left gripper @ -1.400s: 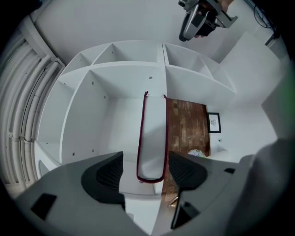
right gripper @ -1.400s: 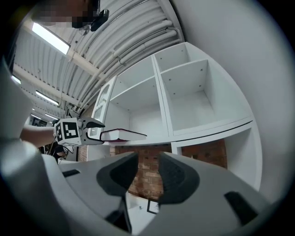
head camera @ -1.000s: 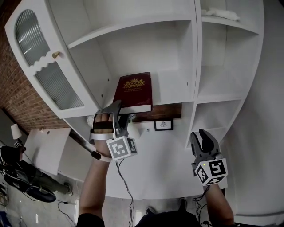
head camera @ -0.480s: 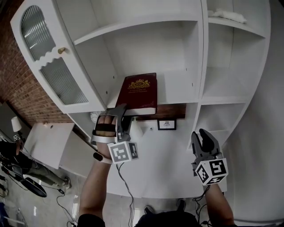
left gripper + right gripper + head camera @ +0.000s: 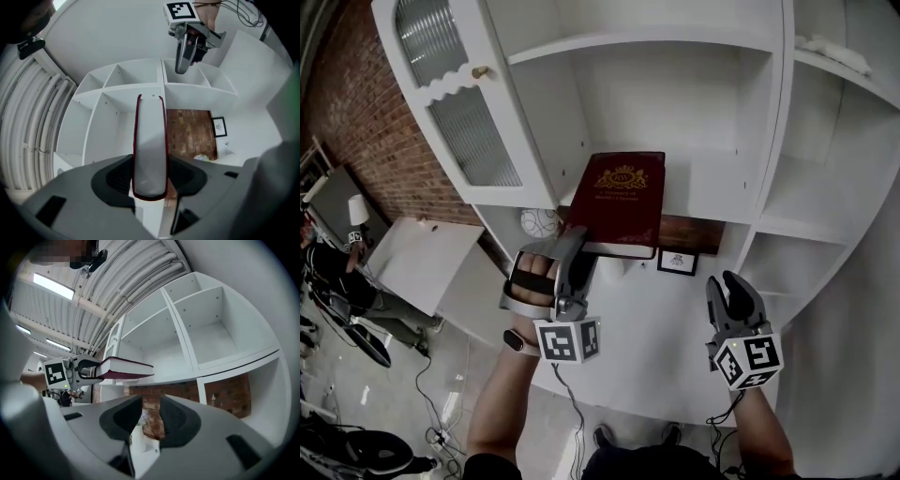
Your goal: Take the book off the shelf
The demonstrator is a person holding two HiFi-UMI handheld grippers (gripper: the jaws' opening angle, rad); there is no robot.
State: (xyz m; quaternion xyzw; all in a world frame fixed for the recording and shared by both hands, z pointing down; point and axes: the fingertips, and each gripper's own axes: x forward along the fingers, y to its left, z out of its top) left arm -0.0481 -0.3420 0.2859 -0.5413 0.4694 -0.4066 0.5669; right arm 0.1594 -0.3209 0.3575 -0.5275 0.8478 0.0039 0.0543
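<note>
the dark red book is held level at the front of the white shelf, its near edge clamped in the left gripper. the right gripper hovers well apart, jaws slightly parted, nothing between them.

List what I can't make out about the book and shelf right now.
- Book title: head view, print too small.
- Whether its far end touches the shelf: head view, book covers the spot.
- Framed picture: head view, too small.
- Book's covers: left gripper view, edge-on.
</note>
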